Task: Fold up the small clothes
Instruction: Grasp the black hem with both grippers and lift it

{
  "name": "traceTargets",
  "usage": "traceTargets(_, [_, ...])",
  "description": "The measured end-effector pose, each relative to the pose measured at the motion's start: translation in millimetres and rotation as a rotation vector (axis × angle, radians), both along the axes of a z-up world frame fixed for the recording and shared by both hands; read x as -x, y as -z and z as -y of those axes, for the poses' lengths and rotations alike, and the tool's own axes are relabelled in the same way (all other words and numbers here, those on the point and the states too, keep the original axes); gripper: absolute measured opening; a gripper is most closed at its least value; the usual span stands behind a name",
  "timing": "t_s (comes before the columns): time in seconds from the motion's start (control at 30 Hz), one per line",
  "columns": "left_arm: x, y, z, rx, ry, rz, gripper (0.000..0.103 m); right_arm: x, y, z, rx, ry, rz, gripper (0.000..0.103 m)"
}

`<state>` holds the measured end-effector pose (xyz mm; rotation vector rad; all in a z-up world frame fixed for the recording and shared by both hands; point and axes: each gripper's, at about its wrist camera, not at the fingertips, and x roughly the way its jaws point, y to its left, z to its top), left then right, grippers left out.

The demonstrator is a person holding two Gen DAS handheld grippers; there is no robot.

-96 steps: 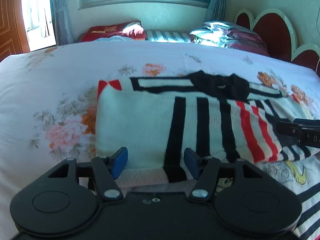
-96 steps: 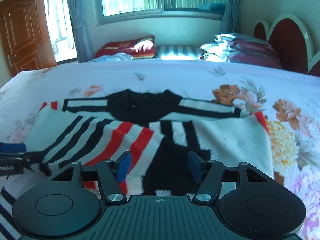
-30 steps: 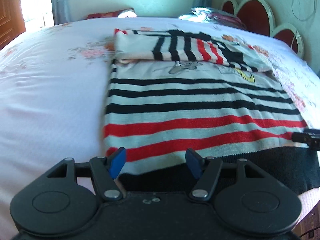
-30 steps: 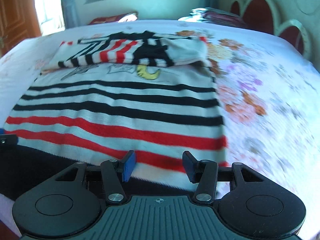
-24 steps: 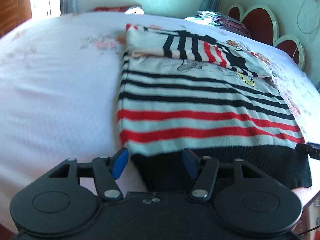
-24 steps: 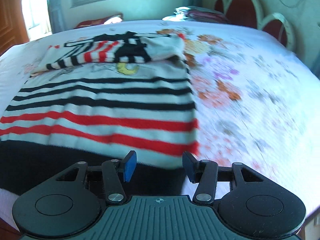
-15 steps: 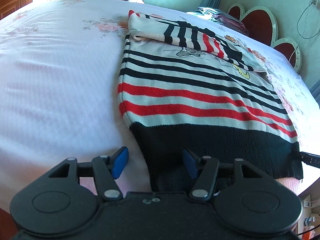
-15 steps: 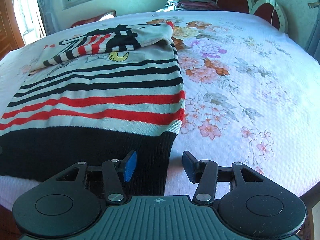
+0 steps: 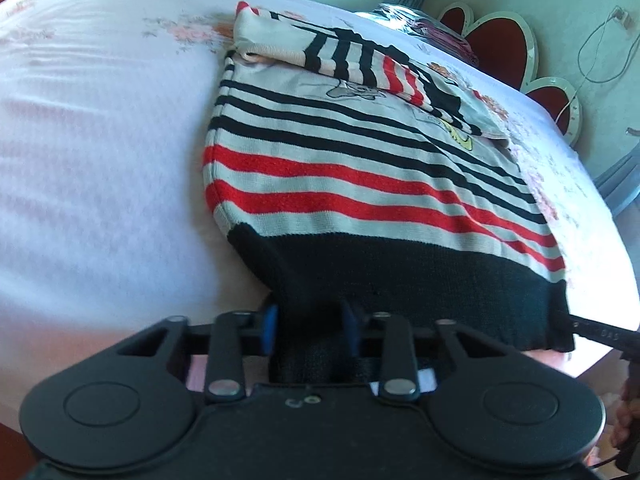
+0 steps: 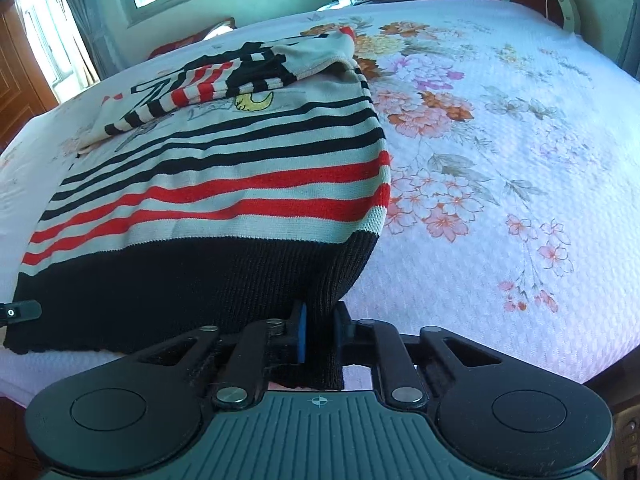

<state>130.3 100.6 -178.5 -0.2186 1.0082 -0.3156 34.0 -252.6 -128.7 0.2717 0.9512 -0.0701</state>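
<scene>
Left wrist view: left gripper (image 9: 309, 326) had just closed onto the near-left corner of the black hem (image 9: 420, 284) of the striped sweater (image 9: 360, 168), which lay flat on the bed (image 9: 100, 140). The bunched bite looked shallow; it could slip on lifting.

Right wrist view: right gripper (image 10: 320, 330) had likewise just closed, nearly shut, pinching the near-right hem corner. Uneven lifting would skew the fold or spill the folded sleeves (image 10: 224, 76).

sweater (image 9: 360, 184): hem corners hidden between gripper pads | headboard (image 9: 496, 52): cut by frame edge | floral bedspread (image 9: 80, 140): left side blurred
</scene>
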Motion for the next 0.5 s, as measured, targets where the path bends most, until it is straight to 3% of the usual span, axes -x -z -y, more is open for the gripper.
traceTargets(0.03, [-1,0,-2,0.021,0.002,-0.007,0.013,0,-1,1,-0.008,-0.001,0.001,0.01])
traceTargets(0.07, [-2,0,-4,0.046,0.001,-0.011,0.01,-1,-2,2,-0.02,-0.001,0.008,0.01])
traceTargets(0.2, [-6,-12,-7,0.11,-0.009,0.029,0.01,-3,-15,4,-0.043,-0.011,0.056,0.01])
traceTargets(0.5, [-51,-65,0,0.156,0.005,0.186,0.009,-46,-59,15,-0.074,-0.005,0.201,0.01])
